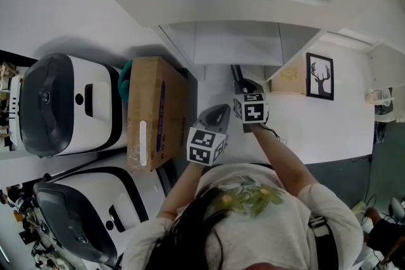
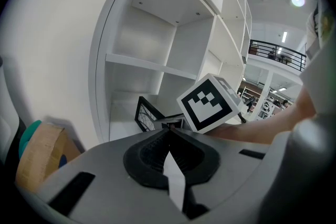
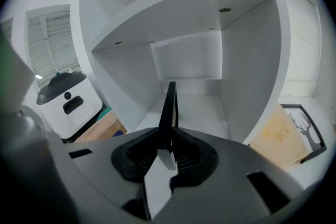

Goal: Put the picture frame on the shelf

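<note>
The right claw (image 3: 169, 138) is closed on the picture frame (image 3: 170, 105), which is gripped by its thin black edge between the ribbed pads and held edge-on, its length running away from the claw toward 12 o'clock. The frame is pointed into an open compartment of the white shelf (image 3: 195, 63), above that compartment's floor; whether its lower edge touches the floor cannot be told. In the head view the right claw (image 1: 243, 86) is found near the picture's centre, with the frame (image 1: 238, 74) showing as a dark strip at its 12 o'clock, at the front of the shelf (image 1: 237, 41). The left claw (image 2: 169, 132) is seen with its jaws brought together and nothing between them. In the head view it (image 1: 221, 109) is held just beside the right claw, at that claw's 7 o'clock. From the left gripper view the frame (image 2: 146, 113) is seen tilted in the lower compartment, at 10 o'clock from the right claw's marker cube (image 2: 210, 102). Outward from the right claw at 3 o'clock, a wooden panel (image 1: 288, 76) and a deer picture (image 1: 319, 76) are stood side by side on a white surface outside the shelf's side wall. At 9 o'clock from the left claw a cardboard box (image 1: 155, 110) is set, and a teal thing (image 1: 124, 80) is tucked at the box's far corner. Beyond the box at 9 o'clock a white machine (image 1: 63, 104) is parked.
</note>
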The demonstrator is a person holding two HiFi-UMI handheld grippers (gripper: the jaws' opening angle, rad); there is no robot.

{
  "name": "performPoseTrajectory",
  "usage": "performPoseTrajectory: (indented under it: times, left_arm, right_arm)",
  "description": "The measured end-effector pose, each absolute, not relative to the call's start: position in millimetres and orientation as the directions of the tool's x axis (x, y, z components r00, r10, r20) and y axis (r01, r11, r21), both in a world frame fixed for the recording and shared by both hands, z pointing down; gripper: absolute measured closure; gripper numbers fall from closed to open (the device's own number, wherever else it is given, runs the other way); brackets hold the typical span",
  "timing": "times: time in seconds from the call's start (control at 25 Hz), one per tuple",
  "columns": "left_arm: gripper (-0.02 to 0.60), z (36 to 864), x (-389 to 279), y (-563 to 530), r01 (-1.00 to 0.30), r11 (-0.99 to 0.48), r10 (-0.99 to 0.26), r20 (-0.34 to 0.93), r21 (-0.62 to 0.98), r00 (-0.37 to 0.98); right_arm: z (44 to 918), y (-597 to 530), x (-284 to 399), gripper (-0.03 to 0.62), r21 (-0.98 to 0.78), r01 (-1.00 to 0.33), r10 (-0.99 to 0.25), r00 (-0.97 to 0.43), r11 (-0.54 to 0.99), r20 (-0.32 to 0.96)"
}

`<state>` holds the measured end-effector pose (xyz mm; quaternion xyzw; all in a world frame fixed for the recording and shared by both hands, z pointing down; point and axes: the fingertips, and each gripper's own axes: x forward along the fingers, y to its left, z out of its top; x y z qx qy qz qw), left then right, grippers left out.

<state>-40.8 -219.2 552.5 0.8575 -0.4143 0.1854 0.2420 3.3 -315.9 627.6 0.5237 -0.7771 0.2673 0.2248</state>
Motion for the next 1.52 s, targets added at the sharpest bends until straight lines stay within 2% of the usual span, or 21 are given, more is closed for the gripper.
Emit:
performPoseTrajectory:
  times: [1.52]
  left_arm:
    - [0.552,552.7,-41.4,-228.0,-0.788,-0.548,-0.606,0.517,0.28,0.604]
  right_arm:
    - [627.2,-344.8,-0.5,0.507,-0.135,-0.933,-0.708,-0.343,0.334,0.617]
